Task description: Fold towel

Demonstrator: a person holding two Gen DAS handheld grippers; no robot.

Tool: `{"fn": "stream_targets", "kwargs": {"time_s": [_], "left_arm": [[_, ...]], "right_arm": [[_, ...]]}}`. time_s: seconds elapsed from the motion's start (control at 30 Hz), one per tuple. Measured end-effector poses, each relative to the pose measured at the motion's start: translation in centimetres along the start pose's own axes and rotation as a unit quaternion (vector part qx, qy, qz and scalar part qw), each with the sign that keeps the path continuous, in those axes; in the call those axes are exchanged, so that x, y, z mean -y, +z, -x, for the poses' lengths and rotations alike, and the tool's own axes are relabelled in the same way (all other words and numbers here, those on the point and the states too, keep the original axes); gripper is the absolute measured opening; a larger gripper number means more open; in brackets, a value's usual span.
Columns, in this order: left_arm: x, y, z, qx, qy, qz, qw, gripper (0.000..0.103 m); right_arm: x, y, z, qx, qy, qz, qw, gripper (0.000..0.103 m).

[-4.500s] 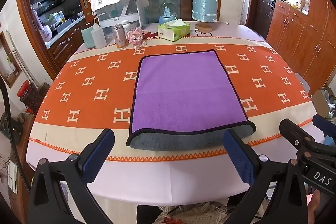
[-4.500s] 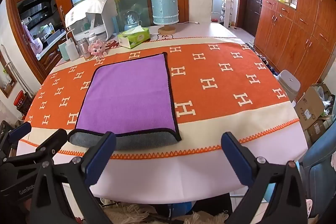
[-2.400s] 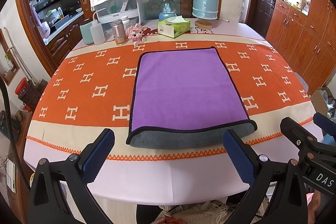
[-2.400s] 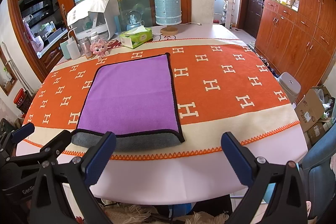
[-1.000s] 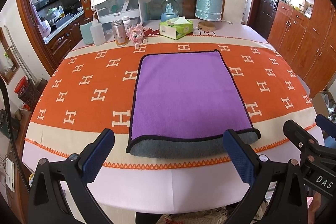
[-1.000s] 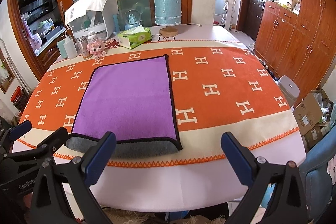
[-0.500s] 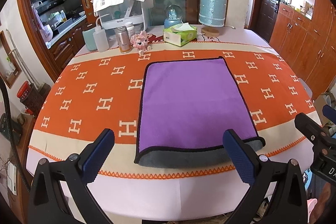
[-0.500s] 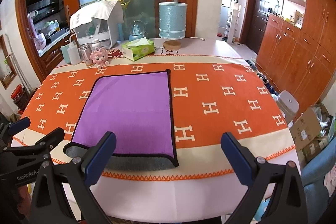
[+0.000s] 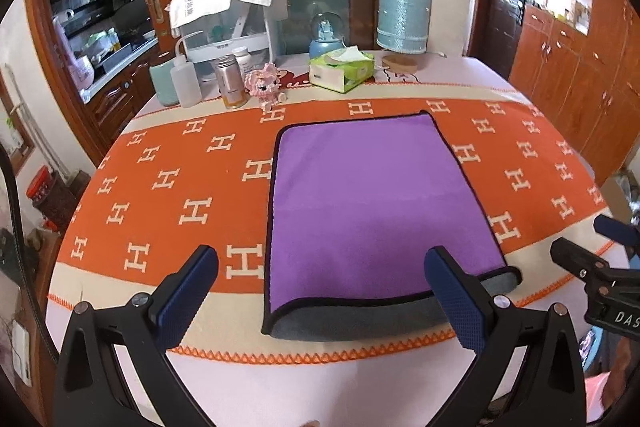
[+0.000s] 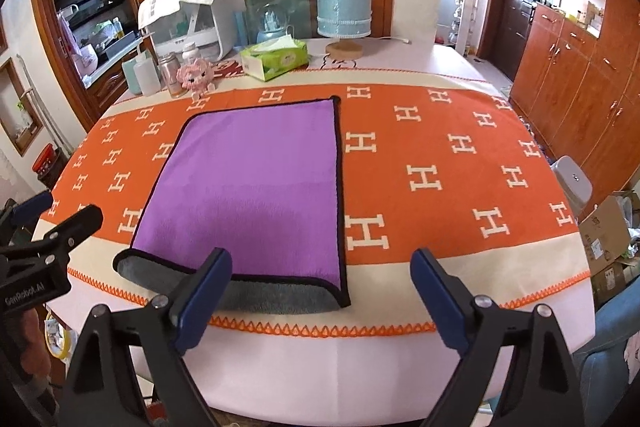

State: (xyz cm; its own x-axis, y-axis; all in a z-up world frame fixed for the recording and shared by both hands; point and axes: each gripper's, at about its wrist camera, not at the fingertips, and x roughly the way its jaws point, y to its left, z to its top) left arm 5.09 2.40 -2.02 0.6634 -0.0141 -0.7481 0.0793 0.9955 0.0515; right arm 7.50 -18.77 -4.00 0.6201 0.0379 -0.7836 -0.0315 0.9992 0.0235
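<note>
Towel (image 9: 372, 195) flat between spread hand-held grippers

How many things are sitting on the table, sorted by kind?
Towel: 1
Lamp: 1
Tissue box: 1
Snow globe: 1
Pink toy: 1
Bottles and jars at the far left corner: about 5, partly hidden behind each other
White rack: 1
Total: about 11

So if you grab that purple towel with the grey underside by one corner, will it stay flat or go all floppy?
The purple towel with the grey underside would probably droop: its near edge already curls softly. It looks thick and fluffy, so likely light. On the orange cloth it may drag rather than slide.
</note>
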Motion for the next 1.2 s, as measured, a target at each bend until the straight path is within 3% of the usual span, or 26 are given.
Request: {"fn": "stream_targets", "kwargs": {"time_s": [0.1,0.23,0.4,0.53,0.57,0.63,0.83,1.0,1.2], "left_arm": [[-0.3,-0.3,-1.5,-0.021,-0.019,-0.012,0.9995,0.102],[-1.3,-1.3,-3.7,-0.040,-0.079,-0.008,0.9960,0.095],[-2.5,-2.8,-6.2,-0.059,-0.116,-0.034,0.9909,0.087],[-4.6,-3.5,-7.9,-0.079,-0.170,-0.005,0.9823,0.085],[-5.0,-3.7,-8.2,-0.084,-0.176,-0.002,0.9808,0.084],[-5.6,-3.8,-8.9,-0.095,-0.182,-0.005,0.9787,0.070],[-6.4,-4.2,-10.4,-0.122,-0.206,-0.041,0.9702,0.052],[-6.5,-4.3,-10.6,-0.126,-0.221,-0.070,0.9647,0.047],[-6.3,-4.5,-11.0,-0.134,-0.233,-0.100,0.9579,0.045]], "right_arm": [[0.0,-0.3,-0.8,-0.005,0.004,0.009,1.000,0.091],[0.2,-0.9,-2.6,-0.018,0.008,0.032,0.999,0.085],[0.7,-2.1,-5.8,-0.055,0.036,0.069,0.995,0.068],[0.8,-2.9,-7.3,-0.068,0.063,0.096,0.991,0.063],[0.8,-3.0,-7.5,-0.068,0.070,0.106,0.990,0.061],[0.8,-3.1,-7.9,-0.072,0.089,0.120,0.986,0.058],[1.0,-2.8,-9.4,-0.093,0.130,0.148,0.976,0.047],[1.3,-2.7,-9.9,-0.105,0.162,0.166,0.967,0.034],[1.3,-2.7,-10.3,-0.112,0.168,0.186,0.961,0.027]]}}
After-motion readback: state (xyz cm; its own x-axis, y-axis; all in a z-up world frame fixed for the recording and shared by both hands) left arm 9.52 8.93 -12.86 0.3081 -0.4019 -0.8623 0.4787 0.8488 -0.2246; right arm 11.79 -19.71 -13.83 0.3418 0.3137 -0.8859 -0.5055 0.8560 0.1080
